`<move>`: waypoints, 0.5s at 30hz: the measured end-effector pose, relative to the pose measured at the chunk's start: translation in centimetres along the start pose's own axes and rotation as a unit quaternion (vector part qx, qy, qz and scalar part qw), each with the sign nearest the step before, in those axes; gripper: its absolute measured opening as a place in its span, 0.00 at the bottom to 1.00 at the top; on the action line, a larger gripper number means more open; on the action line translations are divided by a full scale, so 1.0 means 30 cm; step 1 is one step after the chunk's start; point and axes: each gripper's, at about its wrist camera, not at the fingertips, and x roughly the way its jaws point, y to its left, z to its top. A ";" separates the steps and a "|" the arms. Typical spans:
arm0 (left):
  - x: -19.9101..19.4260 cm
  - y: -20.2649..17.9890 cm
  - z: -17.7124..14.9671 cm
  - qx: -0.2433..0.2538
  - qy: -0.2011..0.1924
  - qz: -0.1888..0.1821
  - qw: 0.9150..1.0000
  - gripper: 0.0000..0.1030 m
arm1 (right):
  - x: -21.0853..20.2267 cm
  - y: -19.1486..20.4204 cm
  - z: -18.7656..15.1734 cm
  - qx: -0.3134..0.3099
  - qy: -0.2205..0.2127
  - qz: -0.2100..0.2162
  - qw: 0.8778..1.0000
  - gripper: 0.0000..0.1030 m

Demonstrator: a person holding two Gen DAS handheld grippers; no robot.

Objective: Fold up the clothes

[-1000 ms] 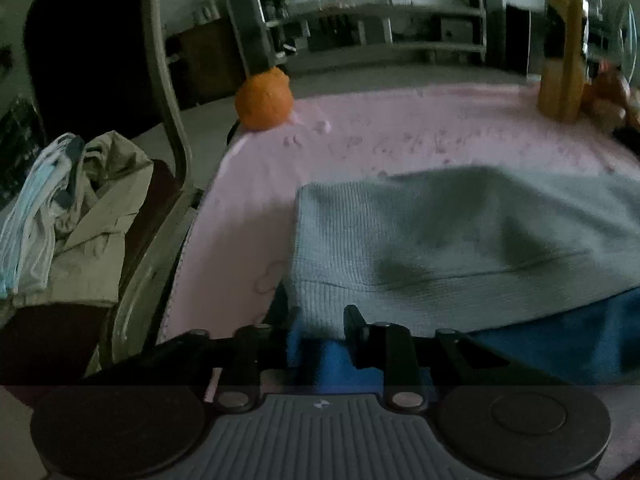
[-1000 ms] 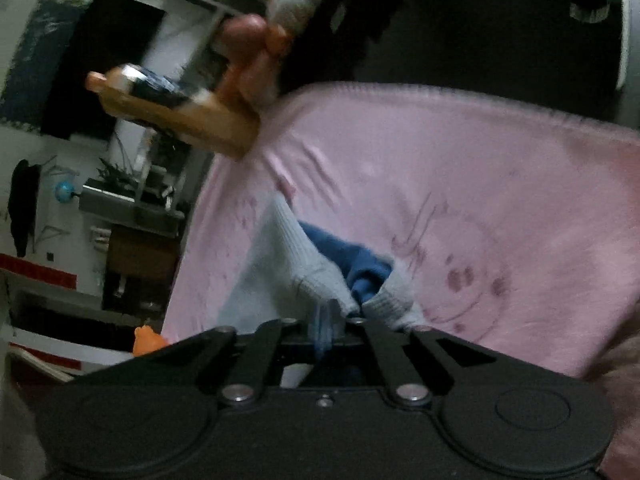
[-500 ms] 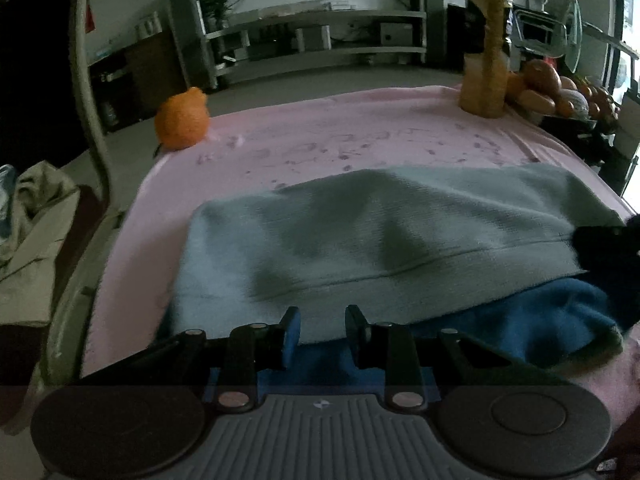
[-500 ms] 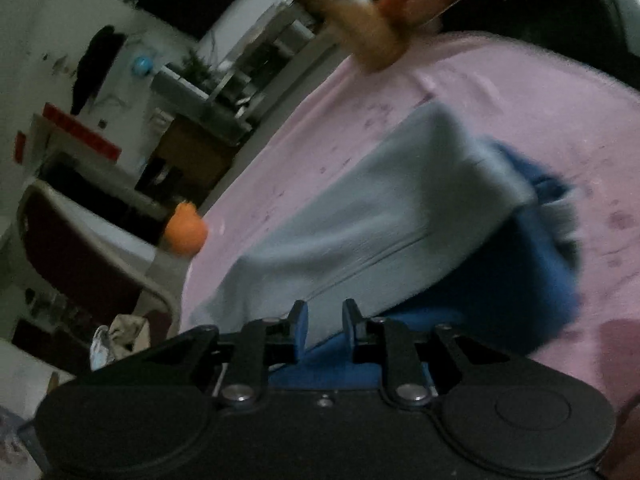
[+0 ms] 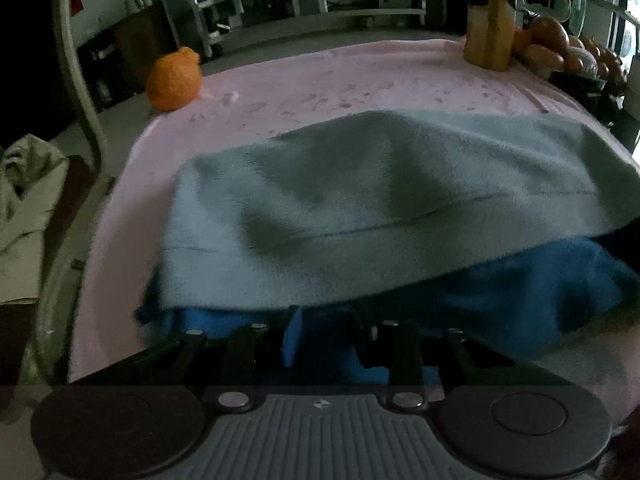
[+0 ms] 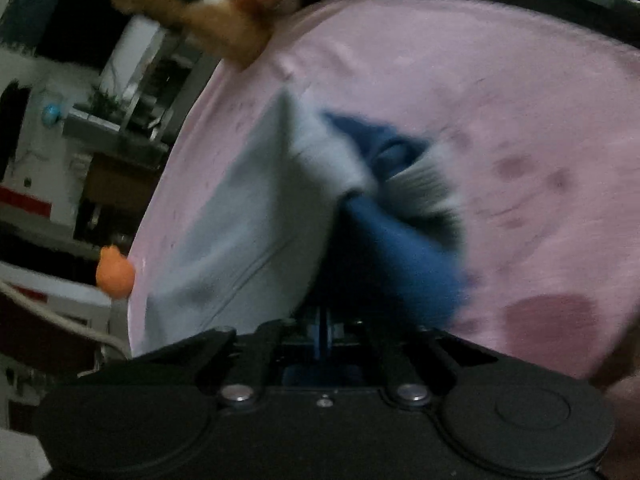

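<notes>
A grey knit garment (image 5: pixel 380 200) with a blue inner side (image 5: pixel 500 292) lies folded on the pink blanket (image 5: pixel 320 80). My left gripper (image 5: pixel 326 332) sits at its near edge, jaws apart and opening slightly. Blue cloth lies in the gap, and the pads do not press it. In the right wrist view the garment (image 6: pixel 240 220) is bunched at its end and drawn up to my right gripper (image 6: pixel 322 320). Its jaws are closing, and the fingertips are hidden under the cloth pinched between them.
An orange fruit (image 5: pixel 174 80) sits at the blanket's far left corner. A bottle of orange drink (image 5: pixel 490 20) and piled fruit (image 5: pixel 560 44) stand at the far right. A chair (image 5: pixel 80 100) with beige clothes (image 5: pixel 24 200) stands left of the table.
The right gripper, whose fingers showed a gap half a second ago, has swung back over the garment's end and closed on it. The left fingers stand slightly wider, nearer the garment.
</notes>
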 end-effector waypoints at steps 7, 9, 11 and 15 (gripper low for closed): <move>-0.088 0.028 -0.007 -0.025 -0.027 -0.013 0.999 0.30 | -0.210 -0.116 0.014 0.003 -0.062 0.039 0.997 0.38; -0.086 0.020 -0.001 -0.027 -0.026 -0.018 0.999 0.30 | -0.220 -0.167 0.010 0.030 -0.051 0.035 0.998 0.40; -0.077 0.003 -0.003 -0.019 -0.022 -0.016 0.999 0.30 | -0.196 -0.180 0.009 0.038 -0.039 0.021 0.998 0.42; -0.066 -0.017 -0.012 -0.004 -0.019 -0.016 1.000 0.30 | -0.153 -0.161 0.021 0.032 -0.053 -0.001 0.998 0.54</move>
